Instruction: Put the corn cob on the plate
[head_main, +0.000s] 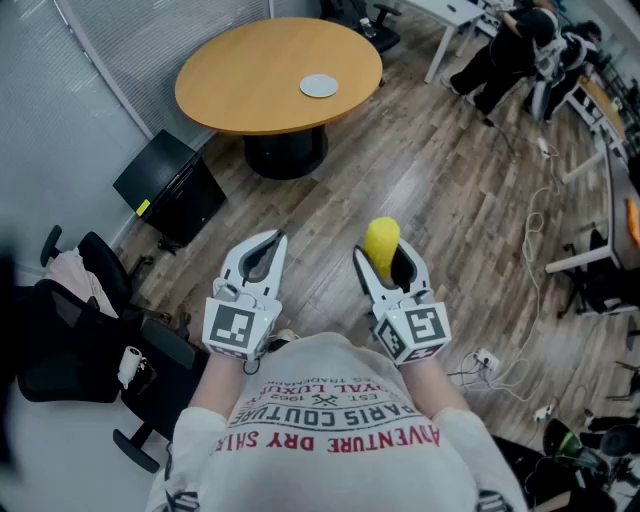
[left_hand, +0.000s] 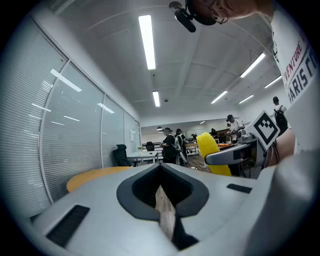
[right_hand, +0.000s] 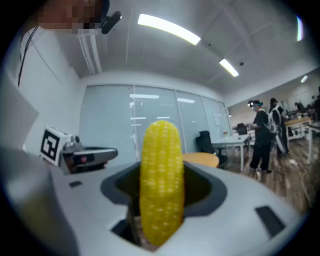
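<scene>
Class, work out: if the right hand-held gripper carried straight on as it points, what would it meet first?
Probably the round wooden table ahead; nothing nearer shows, though depth is unclear.

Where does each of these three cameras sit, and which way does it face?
Head view: on the person's head, steeply down at the round table and plate; shows shirt, left gripper, right gripper.
Left gripper view: on that gripper, level along its shut, empty jaws, round table beyond.
Right gripper view: on that gripper, along jaws clamped on the upright corn cob.
Shared: the corn cob shows in all three.
</scene>
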